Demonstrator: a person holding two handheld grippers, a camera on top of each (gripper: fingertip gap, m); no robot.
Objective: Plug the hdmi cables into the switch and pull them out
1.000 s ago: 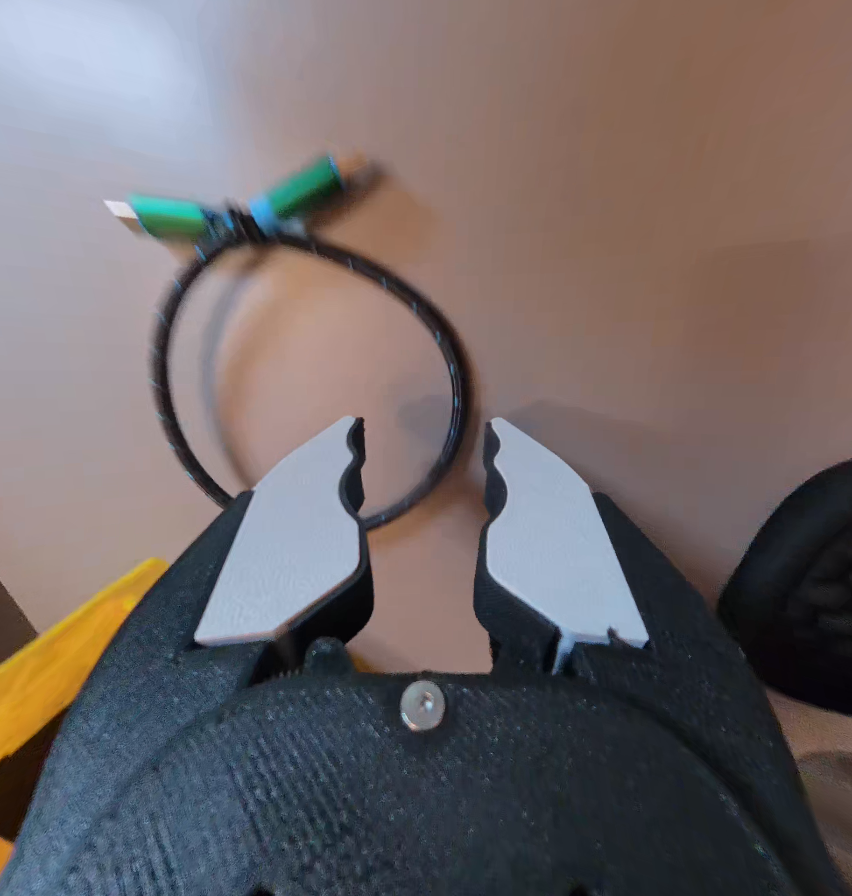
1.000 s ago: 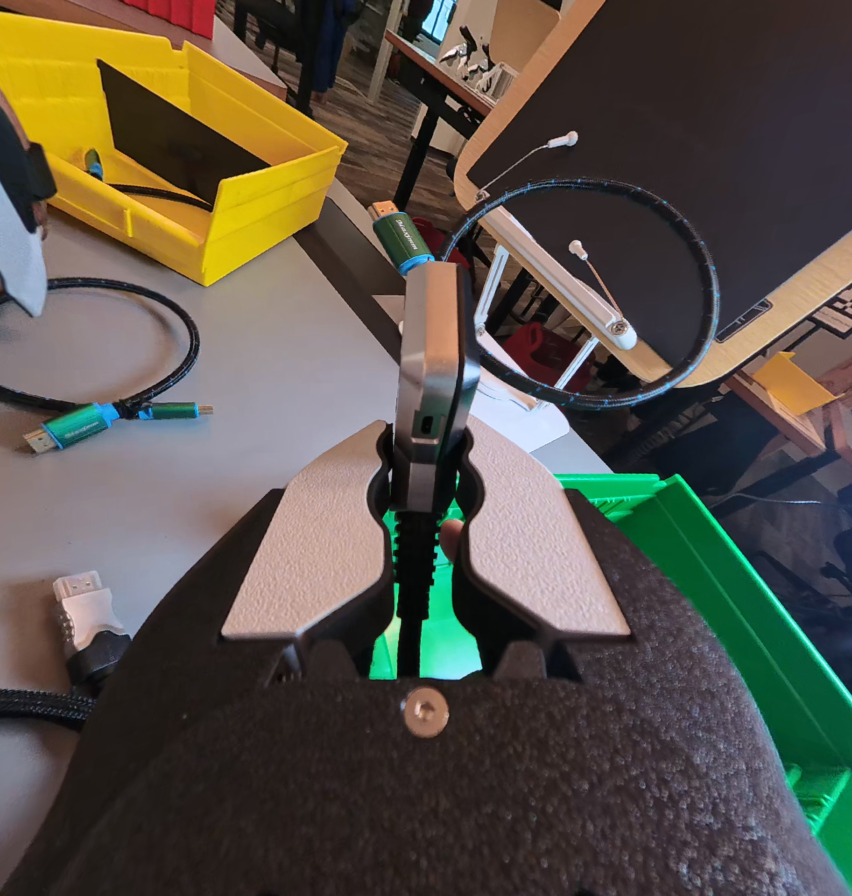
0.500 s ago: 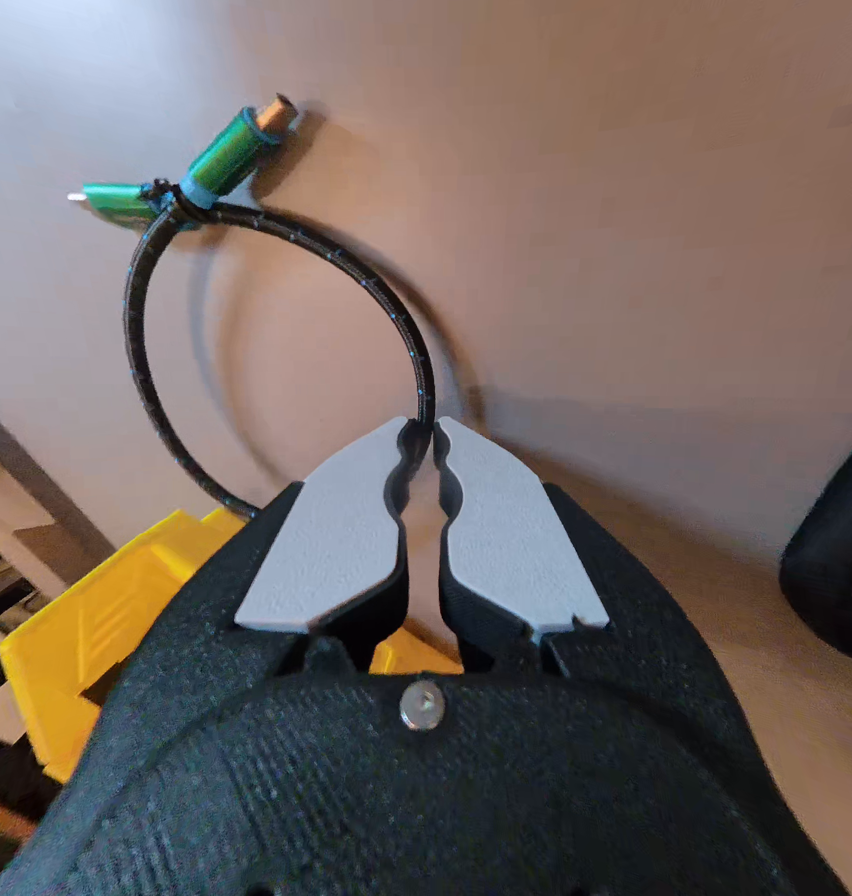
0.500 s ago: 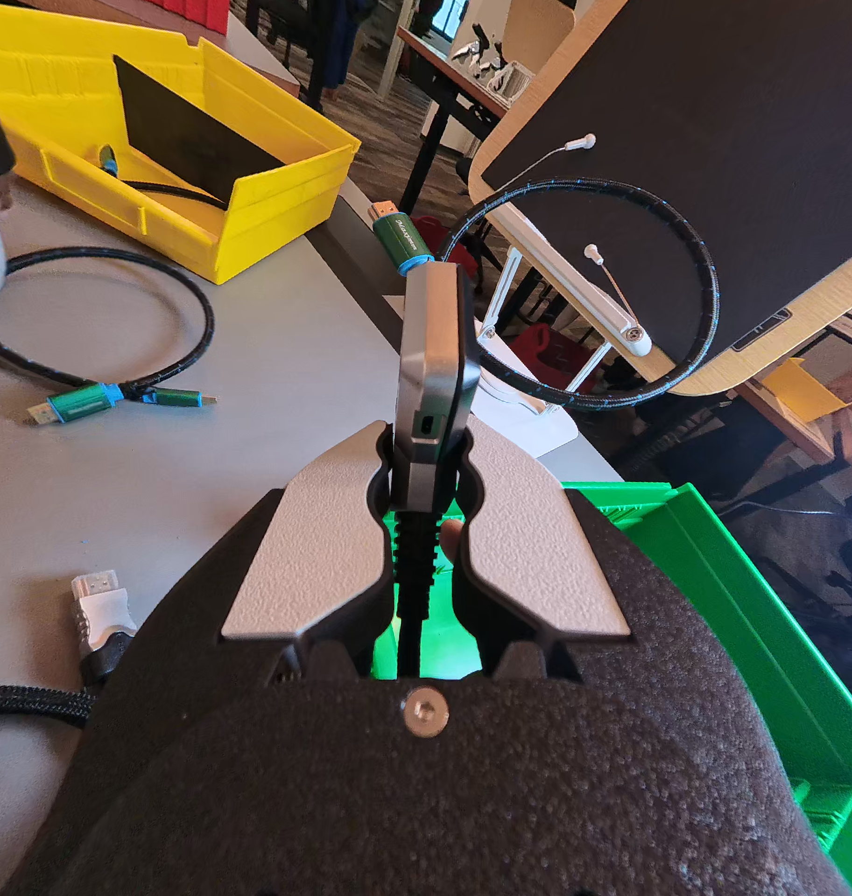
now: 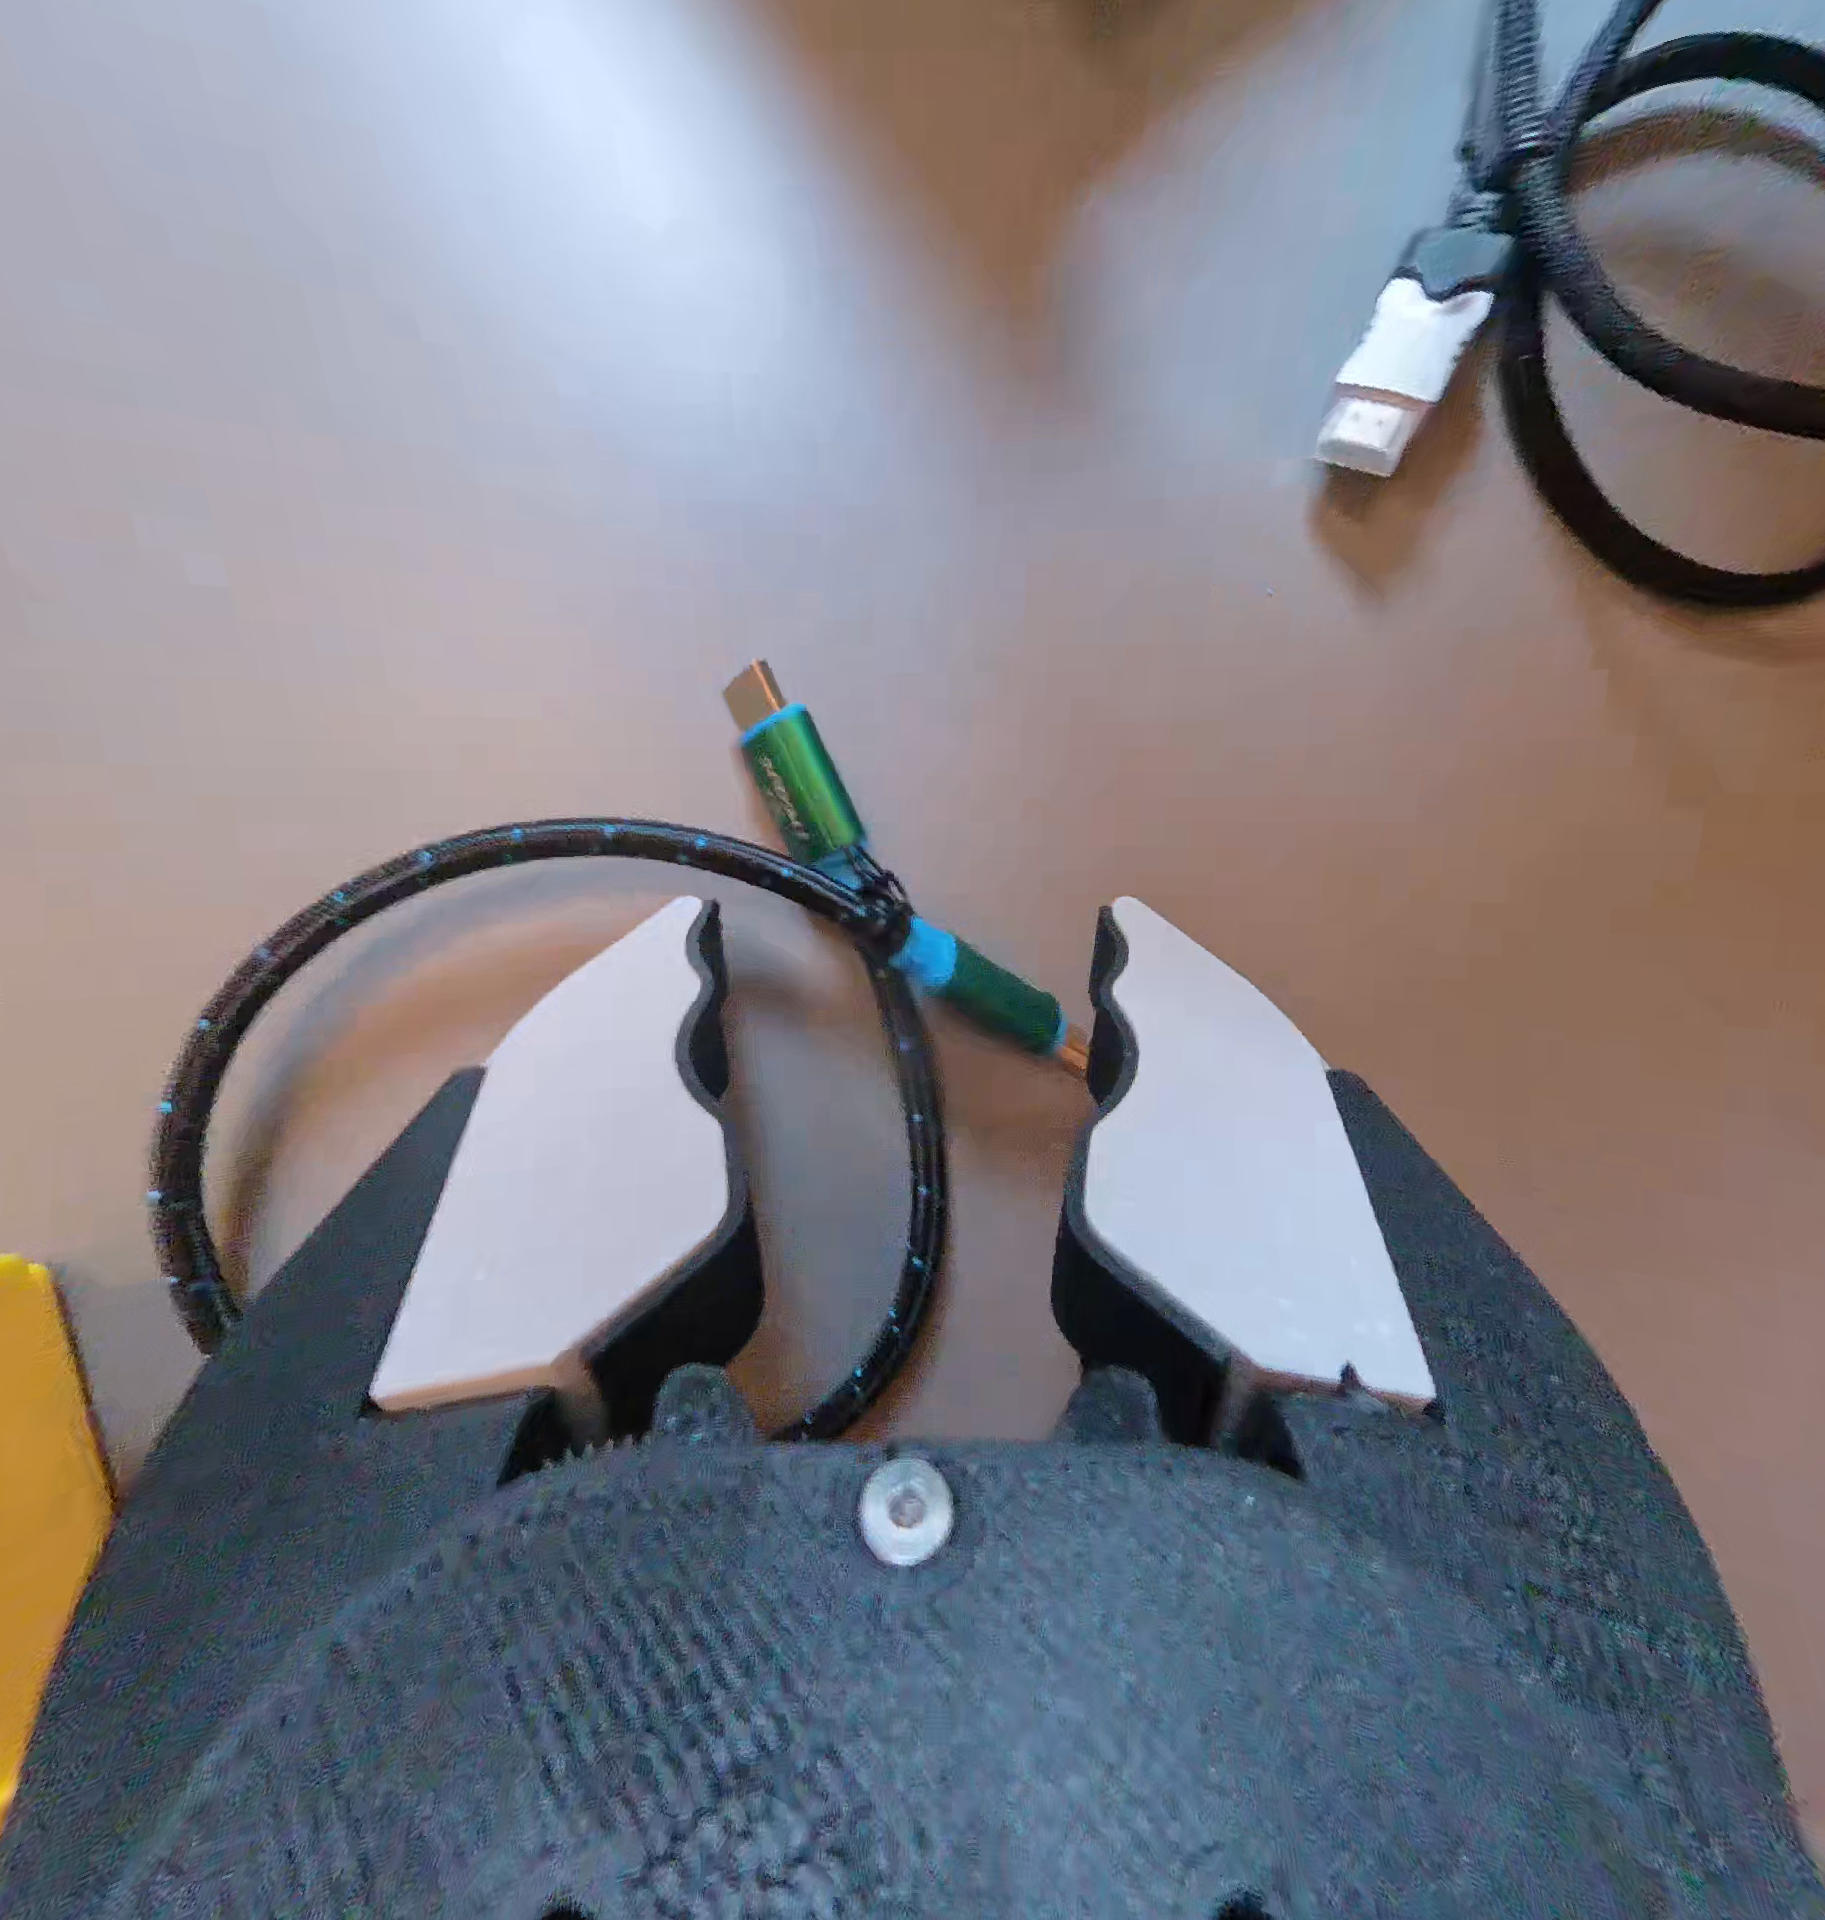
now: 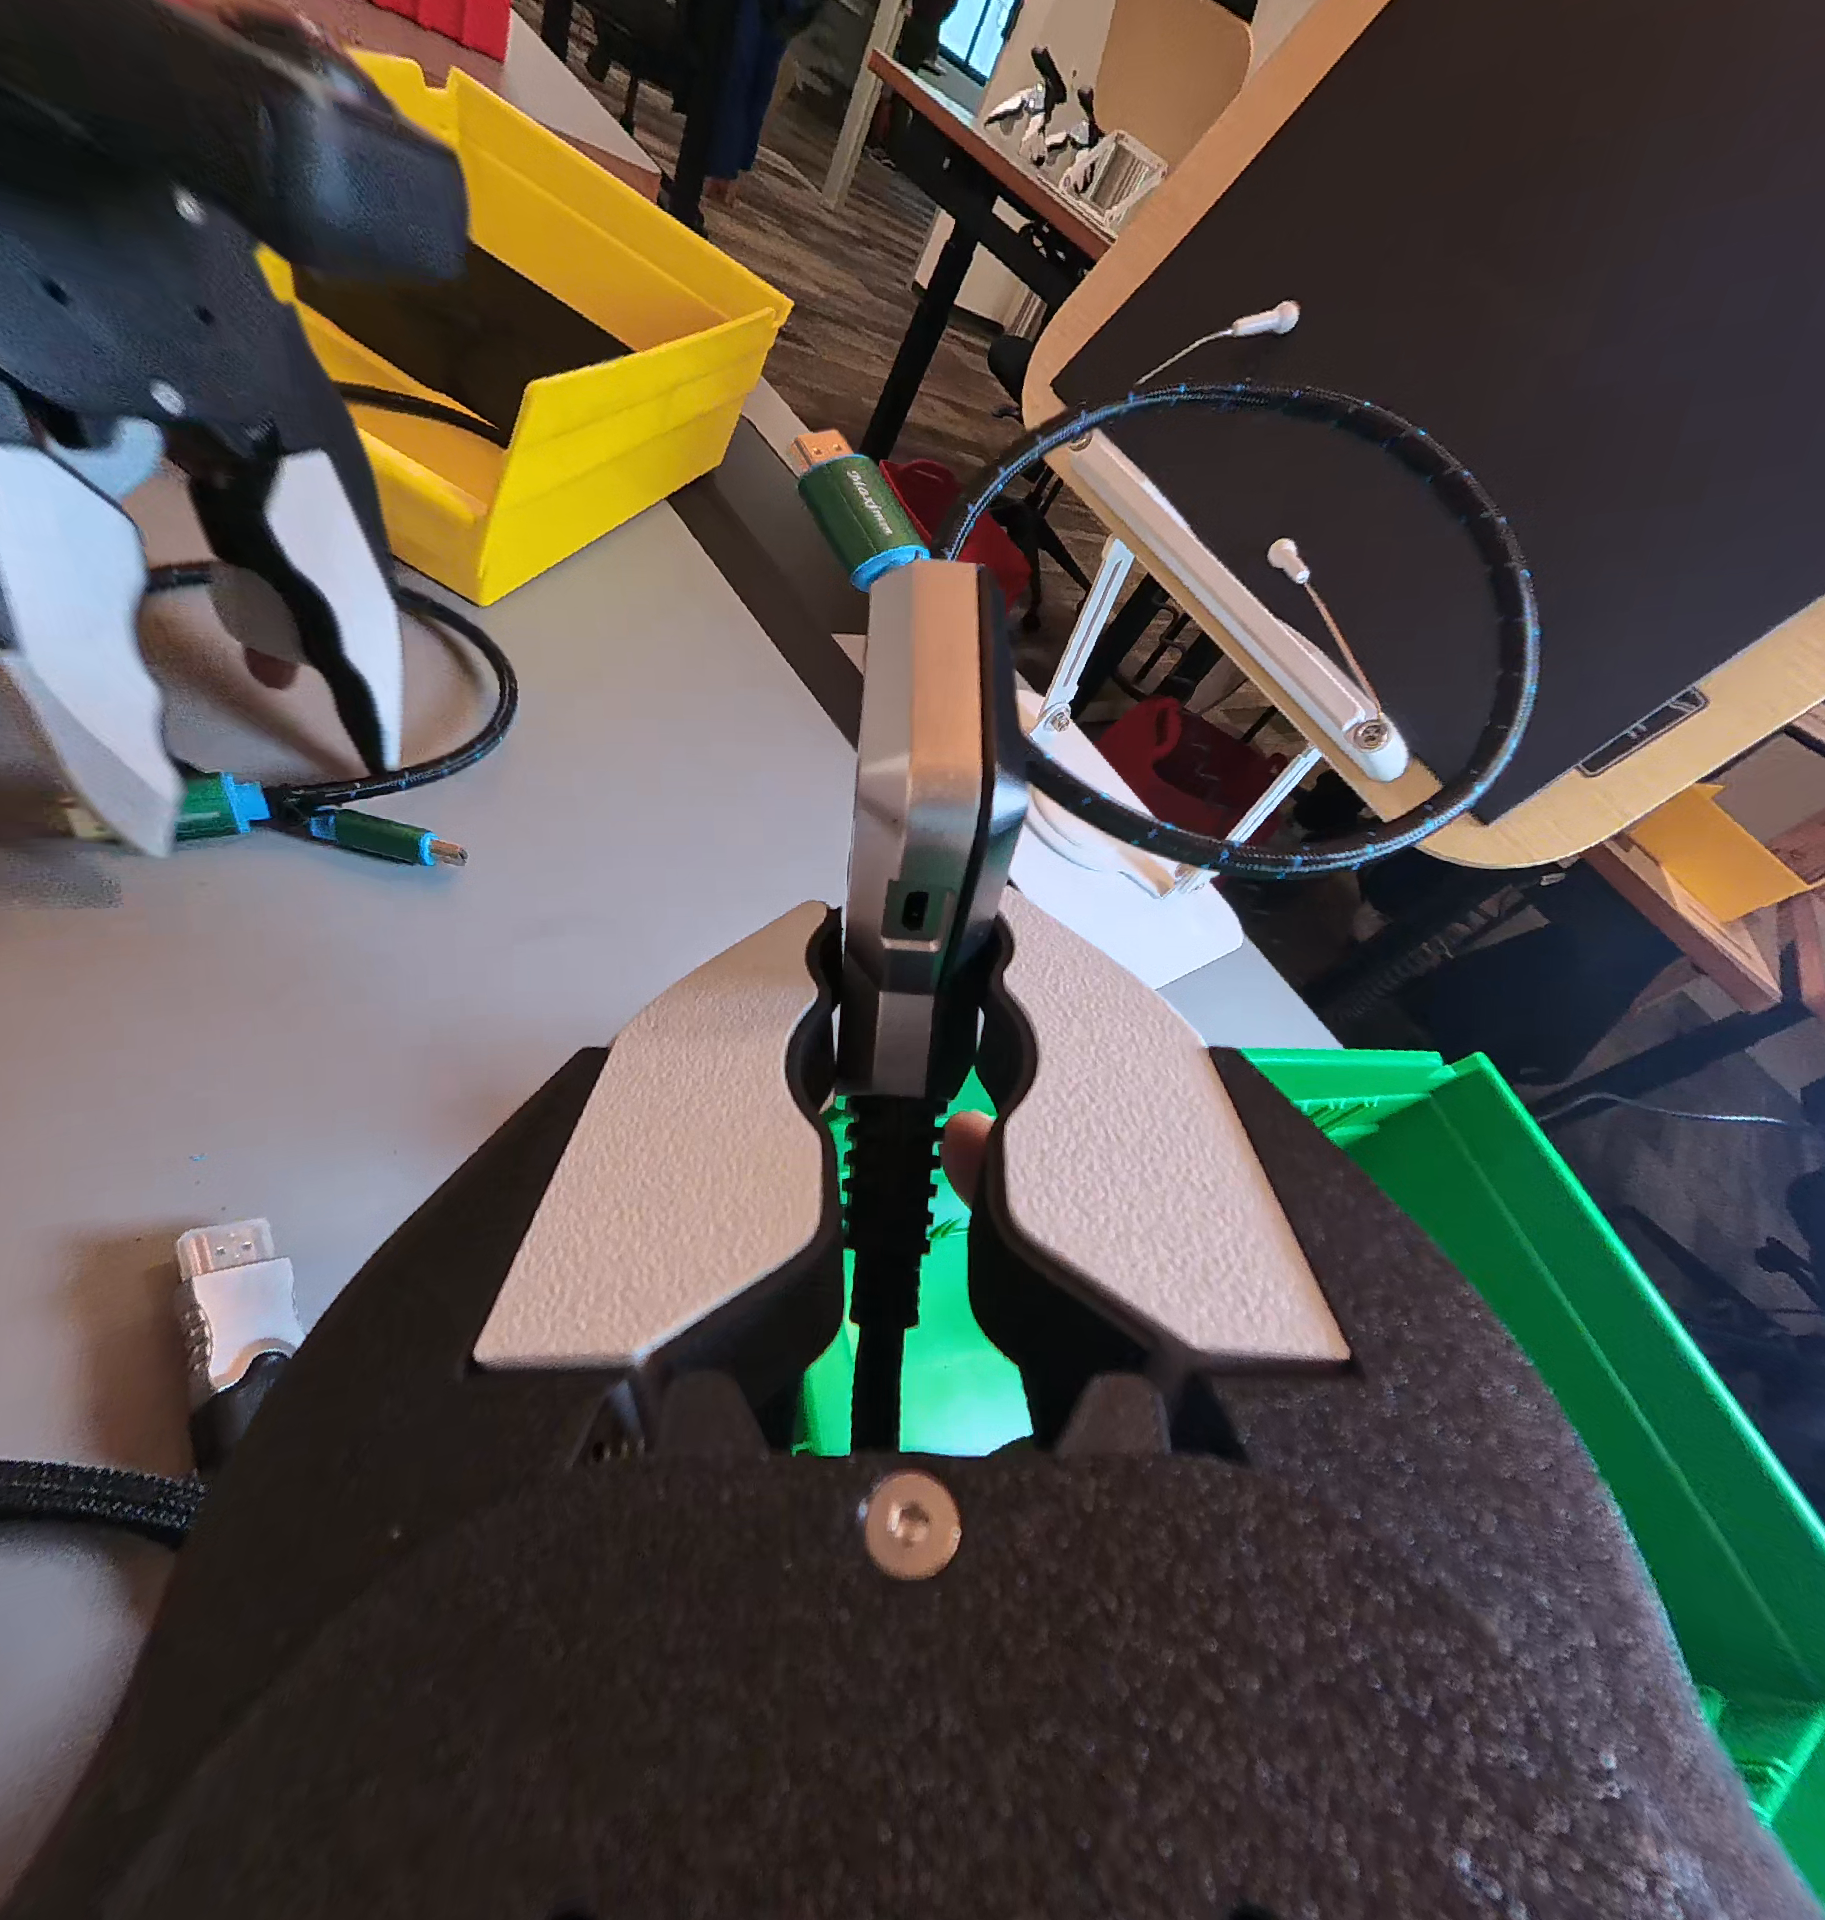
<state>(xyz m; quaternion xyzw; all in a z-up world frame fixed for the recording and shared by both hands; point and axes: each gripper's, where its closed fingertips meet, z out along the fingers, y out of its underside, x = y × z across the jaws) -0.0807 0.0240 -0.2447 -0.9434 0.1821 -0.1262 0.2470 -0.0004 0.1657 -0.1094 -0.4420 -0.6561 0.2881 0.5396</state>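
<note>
Since half a second ago the left gripper (image 5: 903, 940) has let go of the braided loop it pinched and swung round over the tied ends of the green-plugged HDMI cable (image 5: 918, 1132); its grey fingers now stand wide apart, released, straddling the loop and the smaller green plug (image 5: 991, 992), whose tip lies just beside the right-hand finger. The larger green plug (image 5: 802, 784) has its long axis running away from the camera and slightly left, metal tip foremost. The cable is black braid flecked with blue, curled in a near circle on the smooth table (image 5: 472, 416).

The right gripper (image 6: 908, 971) is clenched on the switch (image 6: 923, 769), a slim grey metal slab held edge-on and upright above the table edge, long axis pointing up and away along the fingers. A ribbed black strain relief hangs from its lower end between the fingers. Behind its upper end a green plug (image 6: 858, 509) points up and left, and the braided cable (image 6: 1490, 582) there arcs out to the right.

A white-and-silver HDMI plug (image 5: 1396, 374) on thick black braid lies well apart, tip toward the green cable.

The yellow bin (image 6: 596, 343) holds a dark panel and a cable; the contents of the green bin (image 6: 1573, 1247) are hidden.
</note>
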